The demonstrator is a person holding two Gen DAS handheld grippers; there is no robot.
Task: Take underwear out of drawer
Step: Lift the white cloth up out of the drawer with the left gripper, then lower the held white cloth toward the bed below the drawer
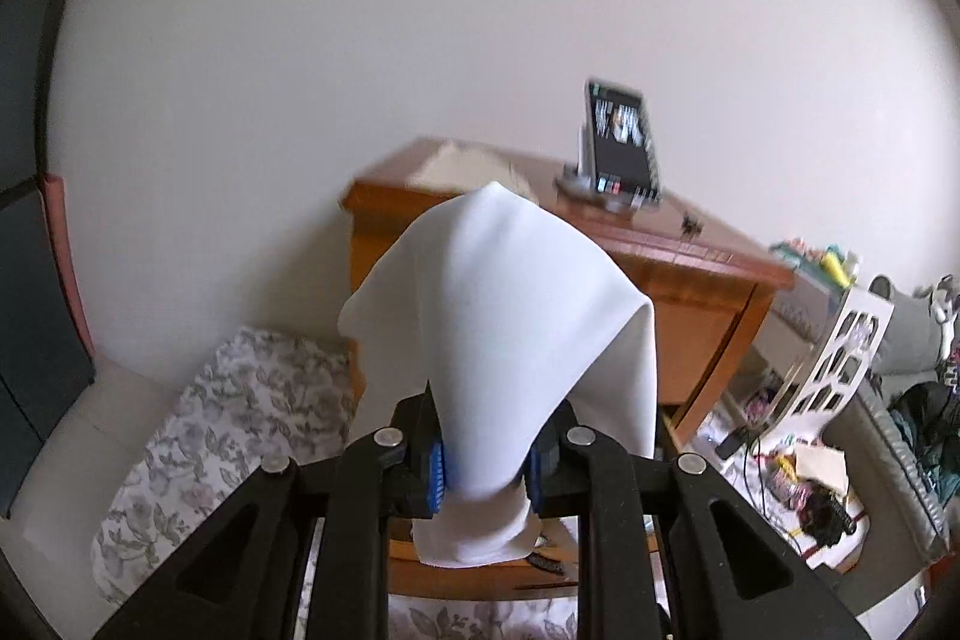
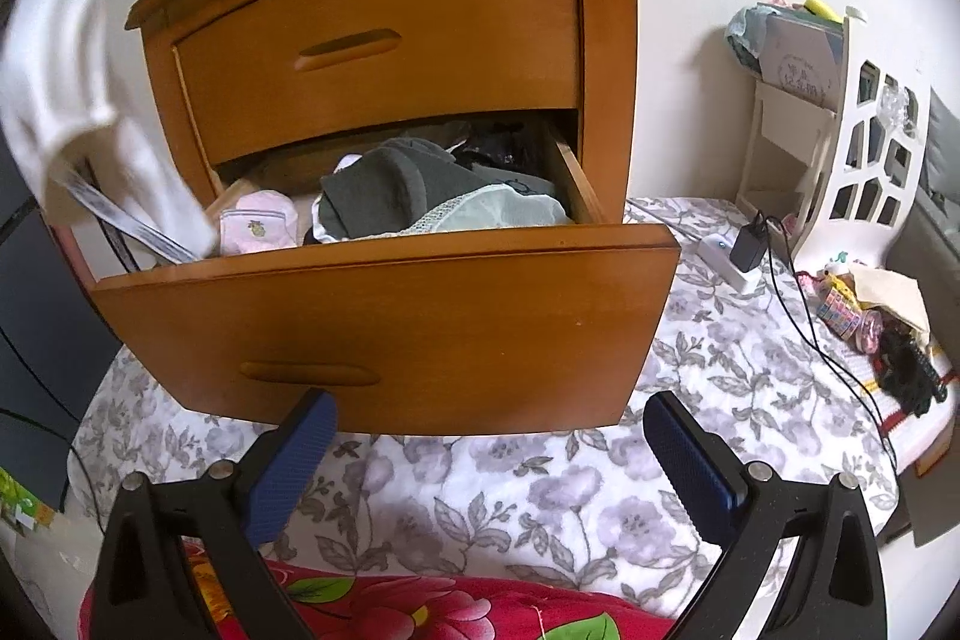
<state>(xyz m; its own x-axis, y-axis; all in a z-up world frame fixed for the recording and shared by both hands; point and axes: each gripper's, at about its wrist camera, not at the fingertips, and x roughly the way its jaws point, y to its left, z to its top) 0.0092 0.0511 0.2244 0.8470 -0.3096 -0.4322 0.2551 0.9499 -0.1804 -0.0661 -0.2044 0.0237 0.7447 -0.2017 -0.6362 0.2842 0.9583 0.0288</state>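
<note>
A plain white wall (image 1: 420, 10) is filling most of the left wrist view, with a wooden nightstand (image 1: 690, 280) sitting at one o'clock from the centre. A phone on a stand (image 1: 624, 145) is standing on its top, upright and a little blurred. The left gripper (image 1: 486, 466) is pinching a piece of white underwear (image 1: 498, 328), its blue pads pressing in on the cloth from both sides; the fabric is draping up and over the fingertips and a fold is hanging down below them. A floral bedsheet (image 1: 240, 430) is showing at eight o'clock.

Over to the right wrist view: the nightstand is looming close, upper drawer shut, lower drawer (image 2: 384, 334) pulled open. Inside, a pile of clothes (image 2: 432, 202) is lying in grey, pale green and pink. The white underwear is showing at nine o'clock, blurred, hanging above the drawer's left corner and clear of it. The right gripper (image 2: 489, 466) is hovering at six o'clock, fingers spread wide, nothing between them, just in front of the drawer face. A white cutout shelf (image 2: 864, 148) is standing at three o'clock.
</note>
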